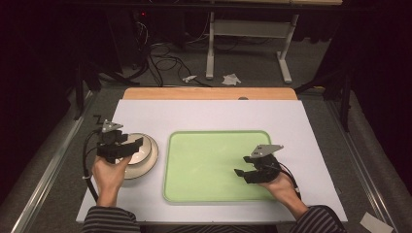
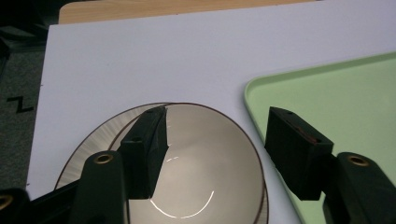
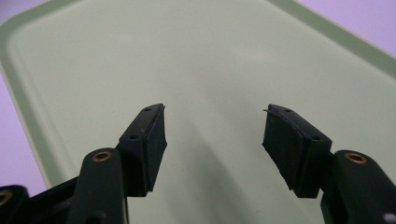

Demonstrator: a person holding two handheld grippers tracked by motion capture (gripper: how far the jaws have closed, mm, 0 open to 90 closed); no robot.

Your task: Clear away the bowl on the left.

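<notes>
Gaping left claw straddling bowl rim

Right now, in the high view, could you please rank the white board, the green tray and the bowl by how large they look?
1. White board: largest; it lies under the other two.
2. Green tray: clearly smaller than the board.
3. Bowl: smallest, though the left hand-held gripper covers part of it.

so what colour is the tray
Pale green tray, clearest in the high view.

Dark room, cables on floor
</notes>
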